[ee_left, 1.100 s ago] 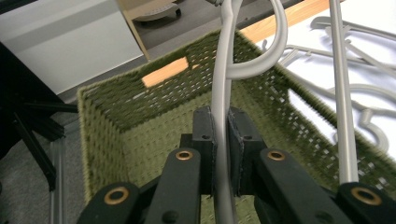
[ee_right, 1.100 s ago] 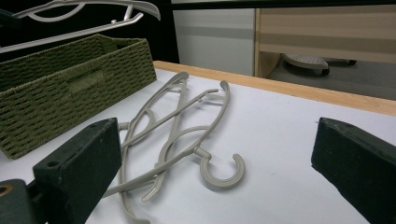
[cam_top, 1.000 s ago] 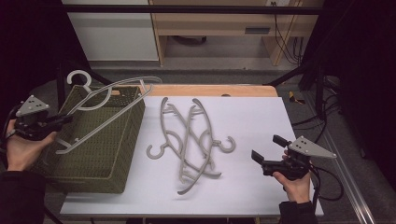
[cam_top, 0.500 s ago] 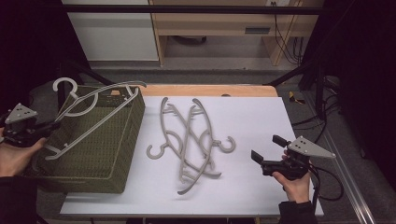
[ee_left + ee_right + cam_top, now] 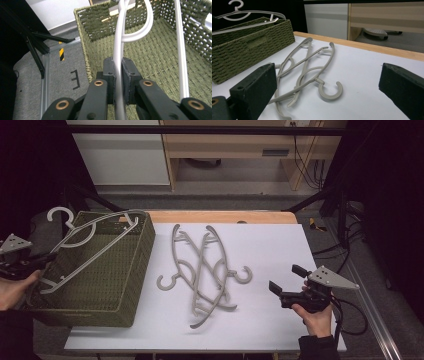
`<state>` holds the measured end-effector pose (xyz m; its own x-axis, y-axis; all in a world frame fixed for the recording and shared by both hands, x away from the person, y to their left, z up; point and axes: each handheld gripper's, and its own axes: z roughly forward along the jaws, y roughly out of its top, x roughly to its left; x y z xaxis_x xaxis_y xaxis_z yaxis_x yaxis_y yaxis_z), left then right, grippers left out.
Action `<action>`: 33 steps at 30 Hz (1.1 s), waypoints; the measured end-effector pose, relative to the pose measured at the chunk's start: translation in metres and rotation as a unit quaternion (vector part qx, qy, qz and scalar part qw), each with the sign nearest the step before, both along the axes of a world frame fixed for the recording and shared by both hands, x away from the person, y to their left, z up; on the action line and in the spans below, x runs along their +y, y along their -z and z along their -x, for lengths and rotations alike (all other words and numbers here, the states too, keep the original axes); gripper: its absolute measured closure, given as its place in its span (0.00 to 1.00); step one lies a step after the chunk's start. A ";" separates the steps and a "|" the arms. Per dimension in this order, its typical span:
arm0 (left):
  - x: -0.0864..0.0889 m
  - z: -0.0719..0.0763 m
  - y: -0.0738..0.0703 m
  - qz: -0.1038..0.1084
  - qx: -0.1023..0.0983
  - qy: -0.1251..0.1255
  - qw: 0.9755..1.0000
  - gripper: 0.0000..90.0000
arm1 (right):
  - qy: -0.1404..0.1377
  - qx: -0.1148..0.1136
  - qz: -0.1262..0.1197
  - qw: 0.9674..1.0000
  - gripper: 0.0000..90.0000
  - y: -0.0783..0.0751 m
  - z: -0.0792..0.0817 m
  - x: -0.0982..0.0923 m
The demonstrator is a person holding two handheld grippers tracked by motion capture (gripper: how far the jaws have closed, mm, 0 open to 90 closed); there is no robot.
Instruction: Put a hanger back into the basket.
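white hanger (image 5: 87,247): held over the woven basket at the bench's left edge, tilted, its hook (image 5: 61,213) past the basket's far-left corner, its lower end near the left hand
left gripper (image 5: 118,72): clamped tight on a thin bar of the white hanger, which runs up between the pads; in the high view it sits at the far left edge (image 5: 15,255)
woven basket (image 5: 112,290): olive green, rectangular, on the bench's left side, overhanging the left edge; its woven floor lies bare beneath the hanger in the left gripper view (image 5: 160,57)
grey hangers (image 5: 202,267): a loose crossed pile flat on the white bench top near its middle, one hook toward the basket, another (image 5: 329,91) toward the right
right gripper (image 5: 287,285): near the bench's front-right corner, jaws spread wide with nothing between them, pointing toward the grey pile
bench (image 5: 270,240): white top, wooden strip along the far edge
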<state>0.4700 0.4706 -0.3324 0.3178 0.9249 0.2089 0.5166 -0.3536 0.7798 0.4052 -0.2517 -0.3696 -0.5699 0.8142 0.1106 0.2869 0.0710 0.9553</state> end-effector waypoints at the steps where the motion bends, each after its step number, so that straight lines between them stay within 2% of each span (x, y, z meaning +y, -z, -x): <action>1: 0.000 0.000 0.000 0.000 0.000 0.000 1.000 0.91 | 0.000 0.002 0.001 1.000 0.02 0.000 0.000 0.000; 6: 0.002 -0.003 0.005 -0.001 0.003 -0.005 1.000 0.91 | -0.001 0.001 0.001 1.000 0.02 0.000 0.000 0.001; 12: -0.003 -0.007 0.015 -0.028 0.021 -0.012 0.999 0.91 | -0.002 0.001 0.002 1.000 0.02 0.000 0.000 0.000; 16: -0.010 -0.010 0.020 -0.026 0.022 -0.007 0.999 0.91 | -0.002 0.002 0.002 1.000 0.02 0.000 0.000 0.001; 20: -0.010 -0.010 0.025 -0.023 0.024 -0.014 0.999 0.91 | -0.003 0.001 0.001 1.000 0.02 0.000 0.000 0.002; 22: -0.010 -0.011 0.029 -0.030 0.029 -0.017 0.999 0.91 | -0.002 0.001 0.001 1.000 0.02 0.000 0.000 0.002; 25: -0.016 -0.015 0.036 -0.068 0.051 -0.020 0.996 0.91 | -0.003 0.001 0.001 1.000 0.02 0.000 0.000 0.003; 27: -0.021 -0.017 0.038 -0.083 0.059 -0.021 0.995 0.91 | -0.004 0.001 0.002 1.000 0.02 0.000 0.001 0.002; 31: -0.022 -0.019 0.039 -0.076 0.067 -0.024 0.995 0.91 | -0.002 -0.001 0.003 1.000 0.02 0.000 0.001 0.002; 33: -0.021 -0.020 0.040 -0.070 0.087 -0.026 0.993 0.90 | -0.003 -0.003 0.001 1.000 0.02 -0.001 0.002 0.001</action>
<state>0.4898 0.4499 -0.3728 0.3134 0.9067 0.2821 0.6593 -0.4216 0.6226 0.4037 -0.2507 -0.3685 -0.5754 0.8110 0.1059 0.2816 0.0748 0.9566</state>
